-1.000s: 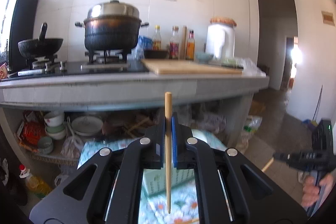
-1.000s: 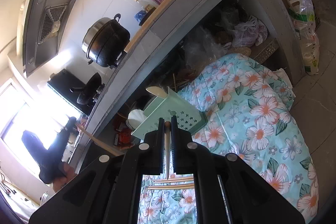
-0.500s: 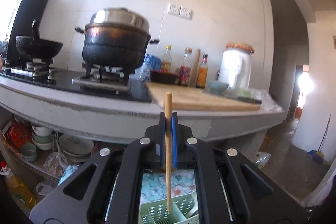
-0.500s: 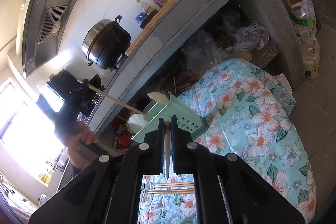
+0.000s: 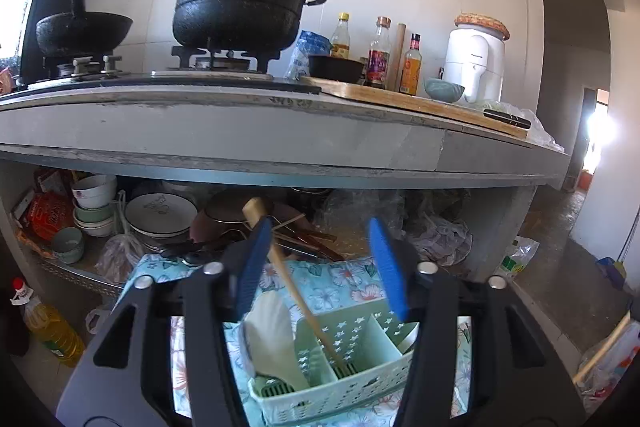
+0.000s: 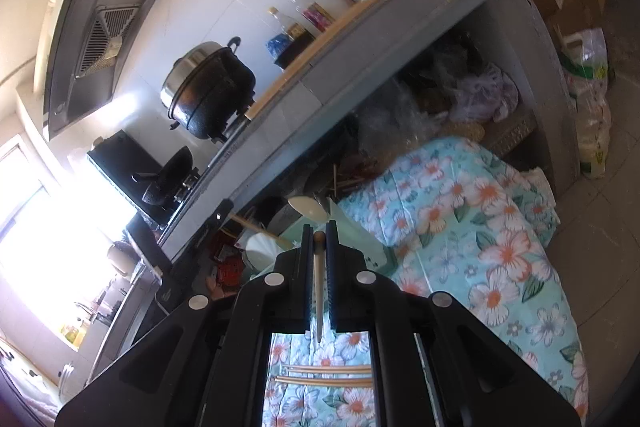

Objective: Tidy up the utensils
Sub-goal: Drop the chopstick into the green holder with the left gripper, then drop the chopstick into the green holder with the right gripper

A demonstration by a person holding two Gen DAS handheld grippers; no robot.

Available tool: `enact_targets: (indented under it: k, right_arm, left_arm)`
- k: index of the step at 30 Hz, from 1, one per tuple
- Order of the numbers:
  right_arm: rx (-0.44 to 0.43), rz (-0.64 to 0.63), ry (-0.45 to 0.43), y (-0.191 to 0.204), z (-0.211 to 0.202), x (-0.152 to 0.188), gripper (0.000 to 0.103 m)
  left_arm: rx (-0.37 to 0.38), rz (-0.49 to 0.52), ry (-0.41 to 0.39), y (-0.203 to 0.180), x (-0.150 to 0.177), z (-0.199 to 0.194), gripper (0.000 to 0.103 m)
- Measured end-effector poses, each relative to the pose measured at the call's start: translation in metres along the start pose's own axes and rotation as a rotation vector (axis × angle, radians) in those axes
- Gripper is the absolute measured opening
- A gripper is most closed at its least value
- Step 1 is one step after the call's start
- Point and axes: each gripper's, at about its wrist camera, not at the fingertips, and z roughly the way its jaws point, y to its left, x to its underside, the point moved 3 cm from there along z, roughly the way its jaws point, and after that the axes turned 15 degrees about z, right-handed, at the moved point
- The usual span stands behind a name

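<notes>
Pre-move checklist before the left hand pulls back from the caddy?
1. Left gripper jaws opening, right pad clear of the chopstick: ok.
2. Left pad clear of the chopstick: cannot tell.
3. Chopstick tip down in the caddy middle compartment, leaning: ok.
4. White spoon in the neighbouring compartment, not disturbed: ok.
5. Right gripper shut on its chopstick: ok.
6. More chopsticks left on the cloth: not ok, task unfinished.
</notes>
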Motion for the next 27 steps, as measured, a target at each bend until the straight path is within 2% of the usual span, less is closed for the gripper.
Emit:
enact_targets:
  k: [2, 9, 14, 18, 22, 27]
  right_arm:
    - [-0.013, -0.026, -0.021, 0.012, -0.002, -0.007, 0.006]
    - [-0.068, -0.129, -0.095, 0.062, 0.003, -0.035, 0.006]
    - [-0.08, -0.193, -0.137, 0.091, 0.021, -0.05, 0.006]
    - [-0.037, -0.258, -0.164, 0.107, 0.051, -0.051, 0.006]
    - [0.016, -0.326, -0.163, 0.114, 0.083, -0.038, 0.006]
    - [0.094, -0.43, -0.147, 0.115, 0.12, -0.009, 0.006]
  left_arm:
    - [-0.015, 0.001, -0.014, 0.003, 0.001, -0.015, 0.065]
    - [-0.022, 0.032, -0.044, 0.005, 0.01, -0.073, 0.084]
    - [0.026, 0.062, 0.012, -0.001, 0.036, -0.098, 0.089]
    - [0.003, 0.102, 0.057, -0.005, 0.062, -0.111, 0.091]
    - [0.005, 0.126, 0.114, -0.01, 0.087, -0.117, 0.092]
    - [0.021, 0.1, 0.152, -0.012, 0.105, -0.121, 0.092]
